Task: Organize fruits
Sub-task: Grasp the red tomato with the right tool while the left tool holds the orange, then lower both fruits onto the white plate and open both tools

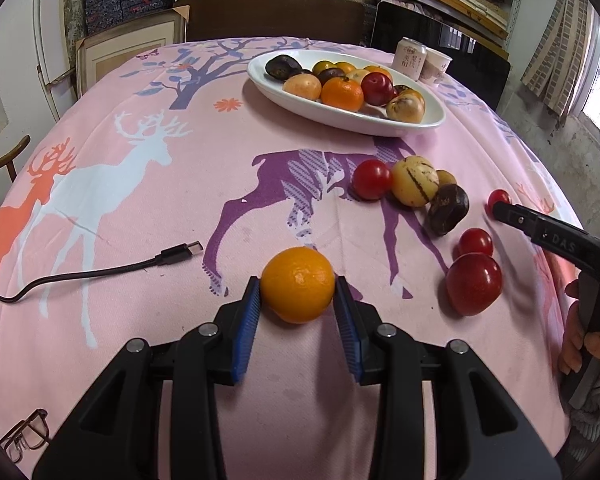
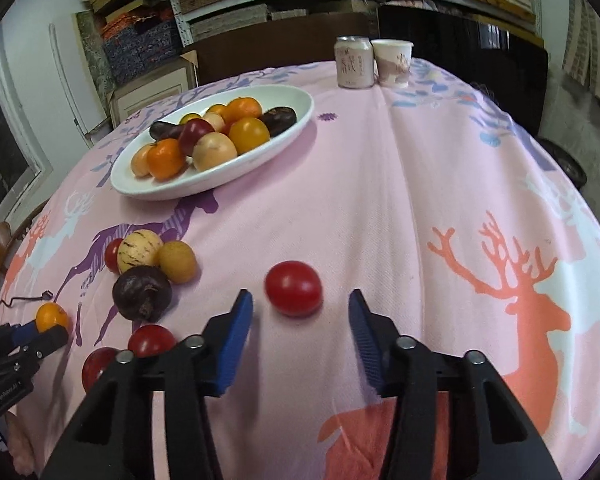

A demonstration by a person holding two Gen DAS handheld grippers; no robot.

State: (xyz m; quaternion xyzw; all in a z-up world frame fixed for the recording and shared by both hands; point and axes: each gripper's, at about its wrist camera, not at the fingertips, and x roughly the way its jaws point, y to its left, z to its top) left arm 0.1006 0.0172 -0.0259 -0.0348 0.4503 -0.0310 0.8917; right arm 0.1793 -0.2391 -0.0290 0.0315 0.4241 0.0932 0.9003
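The left claw (image 1: 296, 300) is clamped on an orange (image 1: 297, 284): both blue pads (image 1: 247, 328) press its sides, and the fruit sits at the fingertips, just above the pink deer-print cloth of the desk (image 1: 148, 208). From the right wrist view the same claw (image 2: 46, 330) shows at the far left edge with the orange (image 2: 51, 316) pinched at its tip.

The right claw (image 2: 300, 304) stands apart over the cloth. A red tomato (image 2: 293, 288) lies on the desk just ahead of its fingertips, nearer the left pad (image 2: 236, 336) than the right one, with clear cloth between the fruit and both pads, so nothing is gripped. In the left wrist view this claw's black finger (image 1: 512, 214) reaches in from the right, and the tomato (image 1: 499, 198) peeks out behind its tip; part of a hand (image 1: 580, 340) holds the handle.

Loose fruit lies left of the right claw: a dark purple fruit (image 2: 142, 293), a pale striped melon (image 2: 140, 251), a small tan fruit (image 2: 177, 261), and three more red tomatoes, one behind the melon (image 2: 113, 255) and two close to the claw's left arm (image 2: 151, 340) (image 2: 98, 366).

Farther back, a white oval dish (image 2: 260, 160) holds oranges, dark fruits and pale ones. A drink can (image 2: 355, 62) and a paper cup (image 2: 393, 62) stand touching at the far edge. A black cable (image 1: 100, 272) and glasses (image 1: 24, 436) lie on the left side of the desk.
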